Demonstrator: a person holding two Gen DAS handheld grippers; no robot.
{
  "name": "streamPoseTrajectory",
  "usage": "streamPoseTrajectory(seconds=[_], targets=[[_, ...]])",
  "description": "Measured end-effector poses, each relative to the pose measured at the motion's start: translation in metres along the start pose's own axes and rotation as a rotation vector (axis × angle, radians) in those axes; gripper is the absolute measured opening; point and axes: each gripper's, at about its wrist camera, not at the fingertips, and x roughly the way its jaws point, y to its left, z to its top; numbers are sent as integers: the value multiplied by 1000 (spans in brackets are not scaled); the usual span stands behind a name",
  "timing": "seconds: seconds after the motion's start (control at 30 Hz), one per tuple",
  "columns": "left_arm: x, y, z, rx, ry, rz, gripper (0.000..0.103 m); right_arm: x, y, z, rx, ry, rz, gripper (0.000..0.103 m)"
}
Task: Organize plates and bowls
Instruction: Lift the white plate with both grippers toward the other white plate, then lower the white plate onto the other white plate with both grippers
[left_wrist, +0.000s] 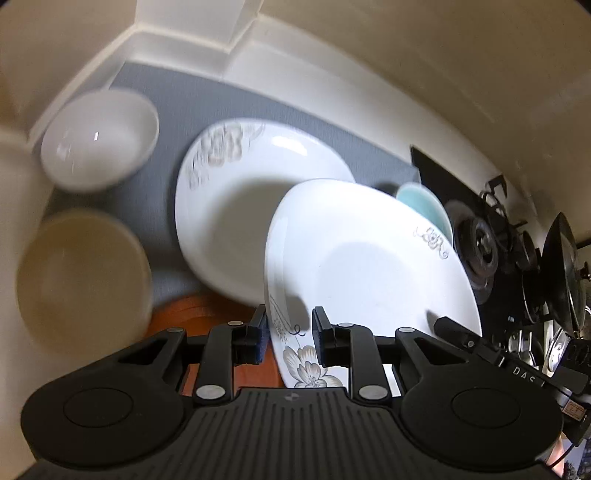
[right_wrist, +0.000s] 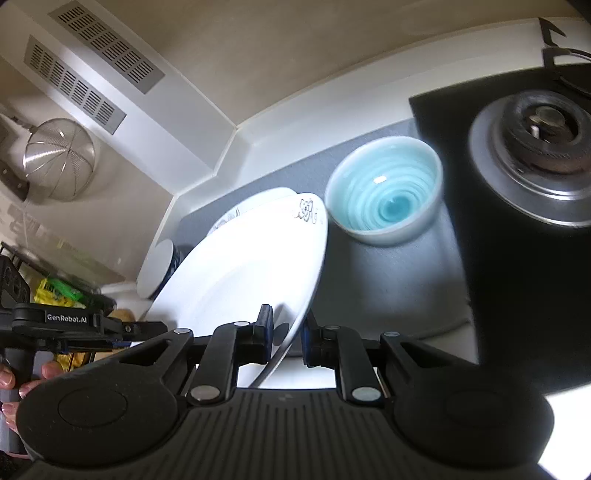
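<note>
L gripper (left_wrist: 288, 334) pinched near rim of white floral-print ceramic plate (left_wrist: 369, 266); R gripper (right_wrist: 286, 338) clamped same plate's opposite rim, plate tilted, held clear of grey counter mat (left_wrist: 177, 99). Second white floral plate (left_wrist: 229, 206) lay flat on mat at 11 o'clock from held one. White bowl (left_wrist: 99, 140) at 10, cream bowl (left_wrist: 81, 277) at 9. Pale blue swirl-glazed bowl (right_wrist: 384, 194) at 1 in R view, gas burner (right_wrist: 535, 147) beyond at 2.
</note>
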Motion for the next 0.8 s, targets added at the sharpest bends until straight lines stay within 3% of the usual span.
streamPoseTrajectory(seconds=[0.5, 0.8], targets=[[23, 58, 61, -3, 28, -43, 25, 66, 50, 15, -36, -37, -103, 17], [39, 71, 76, -18, 65, -23, 25, 95, 47, 22, -35, -30, -119, 17]])
